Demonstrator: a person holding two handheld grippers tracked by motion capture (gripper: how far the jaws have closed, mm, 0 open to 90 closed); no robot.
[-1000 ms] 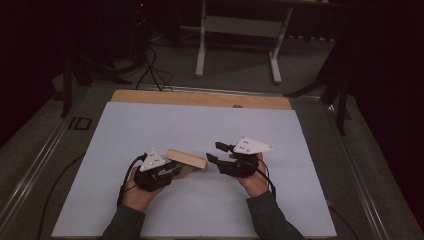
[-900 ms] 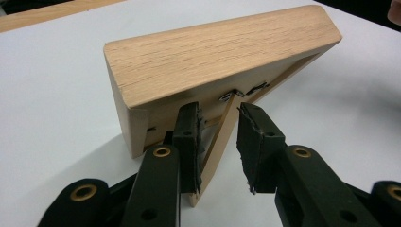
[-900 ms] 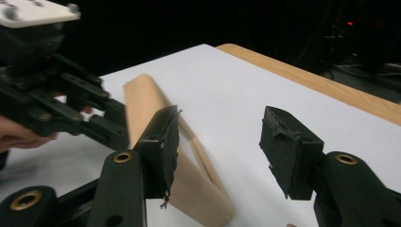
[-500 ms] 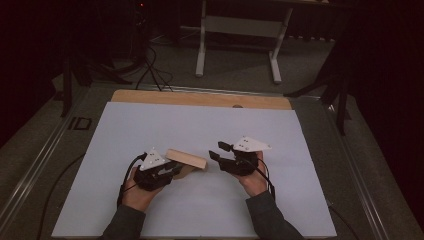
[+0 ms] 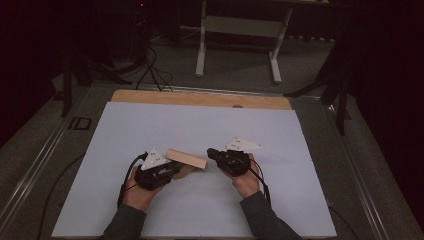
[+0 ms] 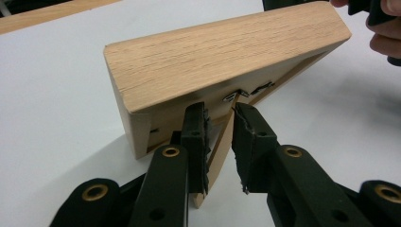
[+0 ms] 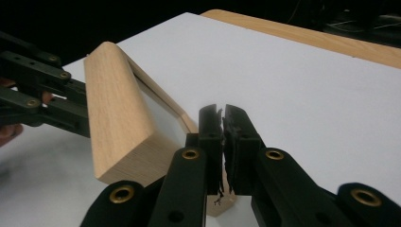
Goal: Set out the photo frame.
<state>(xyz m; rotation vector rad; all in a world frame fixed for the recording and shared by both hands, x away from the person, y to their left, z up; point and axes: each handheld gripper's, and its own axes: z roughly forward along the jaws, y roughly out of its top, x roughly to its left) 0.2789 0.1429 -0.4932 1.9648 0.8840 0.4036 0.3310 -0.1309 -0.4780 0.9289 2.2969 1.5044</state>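
White surface fills mid-frame. Left gripper jaws clamp the wooden frame's thin edge at centre. Right gripper jaws nearly closed, holding nothing.

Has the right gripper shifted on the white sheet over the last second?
Yes, slightly: the right gripper edged left toward the wooden frame, judged against the white sheet's right edge.

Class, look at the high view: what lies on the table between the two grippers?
The wooden frame, held tilted off the white sheet, lies between the left gripper and right gripper.
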